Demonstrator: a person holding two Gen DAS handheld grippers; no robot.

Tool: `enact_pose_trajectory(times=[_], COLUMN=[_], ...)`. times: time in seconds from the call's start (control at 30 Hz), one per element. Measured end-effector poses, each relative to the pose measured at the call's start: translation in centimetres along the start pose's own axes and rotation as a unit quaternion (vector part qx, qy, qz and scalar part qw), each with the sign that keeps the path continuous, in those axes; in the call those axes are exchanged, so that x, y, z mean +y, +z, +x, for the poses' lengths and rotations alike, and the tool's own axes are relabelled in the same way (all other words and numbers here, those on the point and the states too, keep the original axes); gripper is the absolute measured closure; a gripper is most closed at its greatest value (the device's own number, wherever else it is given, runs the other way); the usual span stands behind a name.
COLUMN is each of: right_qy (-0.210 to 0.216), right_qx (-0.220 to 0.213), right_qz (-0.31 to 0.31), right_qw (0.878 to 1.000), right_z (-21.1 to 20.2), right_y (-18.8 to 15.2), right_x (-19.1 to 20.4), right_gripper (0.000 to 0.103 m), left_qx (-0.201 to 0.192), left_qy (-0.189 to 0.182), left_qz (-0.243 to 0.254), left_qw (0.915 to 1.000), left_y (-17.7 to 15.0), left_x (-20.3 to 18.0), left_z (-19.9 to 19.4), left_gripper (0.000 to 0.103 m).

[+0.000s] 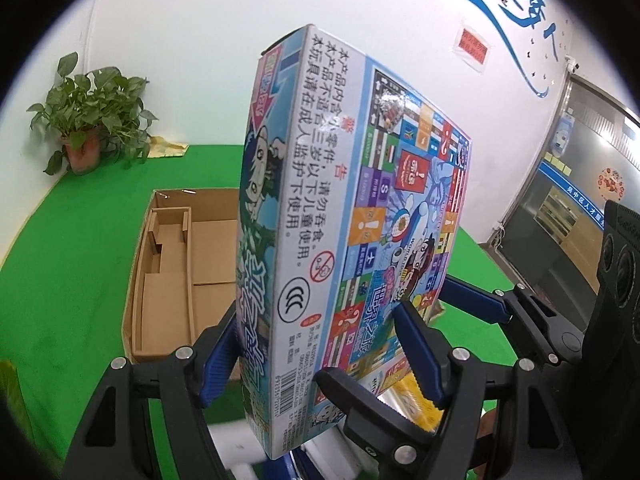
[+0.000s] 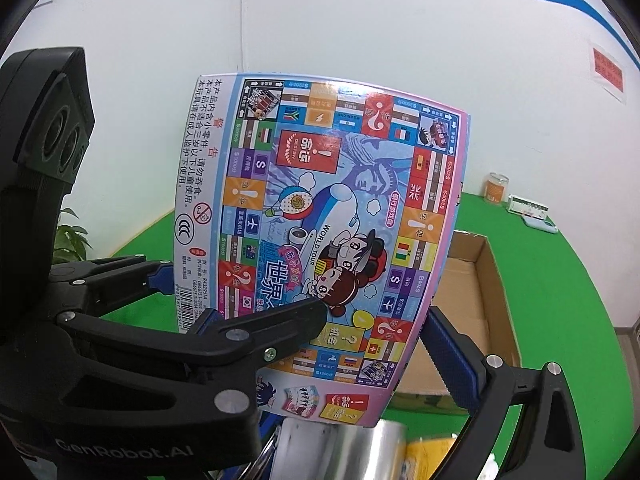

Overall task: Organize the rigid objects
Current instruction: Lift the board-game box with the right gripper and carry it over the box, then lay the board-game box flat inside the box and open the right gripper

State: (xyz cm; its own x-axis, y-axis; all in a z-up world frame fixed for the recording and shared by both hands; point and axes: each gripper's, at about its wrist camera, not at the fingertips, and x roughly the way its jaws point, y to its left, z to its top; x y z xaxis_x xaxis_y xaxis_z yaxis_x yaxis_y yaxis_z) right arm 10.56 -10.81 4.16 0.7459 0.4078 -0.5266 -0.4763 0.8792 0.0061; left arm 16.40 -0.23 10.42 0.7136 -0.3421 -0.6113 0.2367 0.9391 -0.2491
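Left gripper [image 1: 316, 354] clamps board game box [image 1: 344, 216] upright by its narrow sides. Right gripper [image 2: 376, 332] straddles the box's wide face; pad contact unclear. Cardboard box [image 1: 180, 264] beyond, lower left.

Office (wall slogan [image 1: 520, 4], glass door [image 1: 580, 184])

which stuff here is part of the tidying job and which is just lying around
In the job:
- board game box, gripped by left gripper and right gripper
- open cardboard box

Lying about:
- potted plant
- orange jar
- small white carton
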Motion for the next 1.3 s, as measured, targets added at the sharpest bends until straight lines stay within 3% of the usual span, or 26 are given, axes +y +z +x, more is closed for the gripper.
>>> enact_pose_trajectory(times=[0.27,0.53,0.8,0.83,0.9,0.93,1.1,1.2,1.3], right_qy=[0.007,0.042,0.064,0.069,0.079,0.108,0.107,0.109,0.105], right_qx=[0.041,0.102,0.189,0.199,0.2,0.213,0.217,0.241,0.239], right_qz=[0.011,0.023,0.055,0.062,0.062,0.072,0.084,0.119,0.12], right_qw=[0.999,0.994,0.978,0.976,0.975,0.968,0.967,0.957,0.958], right_z=[2.6,8.4,13.4,13.8,14.0,14.4,14.2,14.7,13.9], right_y=[0.7,1.8,-3.3,-3.9,-4.4,-4.7,-5.0,-5.1,-4.8], right_x=[-0.6,-2.9,-4.7,-4.9,-5.0,-5.0,-5.5,-6.9,-8.6], right_gripper=[0.006,0.008,0.016,0.02,0.044,0.053,0.053,0.049,0.047], left_qx=[0.045,0.11,0.188,0.187,0.192,0.197,0.196,0.192,0.181], left_qy=[-0.002,0.02,0.044,0.053,0.083,0.09,0.076,0.089,0.087], left_qz=[-0.019,-0.033,-0.044,-0.043,-0.036,-0.042,-0.044,-0.018,-0.019], left_qw=[0.9988,0.9932,0.9803,0.98,0.9773,0.9754,0.9767,0.9773,0.9793], left_y=[2.6,3.9,1.0,0.8,0.4,0.3,0.5,0.7,1.1], left_x=[3.3,6.6,8.3,8.4,8.5,8.7,9.5,9.5,10.0], left_z=[4.9,10.0,14.9,14.9,15.3,15.6,15.6,15.3,14.9], left_gripper=[0.029,0.029,0.03,0.031,0.034,0.034,0.036,0.042,0.043])
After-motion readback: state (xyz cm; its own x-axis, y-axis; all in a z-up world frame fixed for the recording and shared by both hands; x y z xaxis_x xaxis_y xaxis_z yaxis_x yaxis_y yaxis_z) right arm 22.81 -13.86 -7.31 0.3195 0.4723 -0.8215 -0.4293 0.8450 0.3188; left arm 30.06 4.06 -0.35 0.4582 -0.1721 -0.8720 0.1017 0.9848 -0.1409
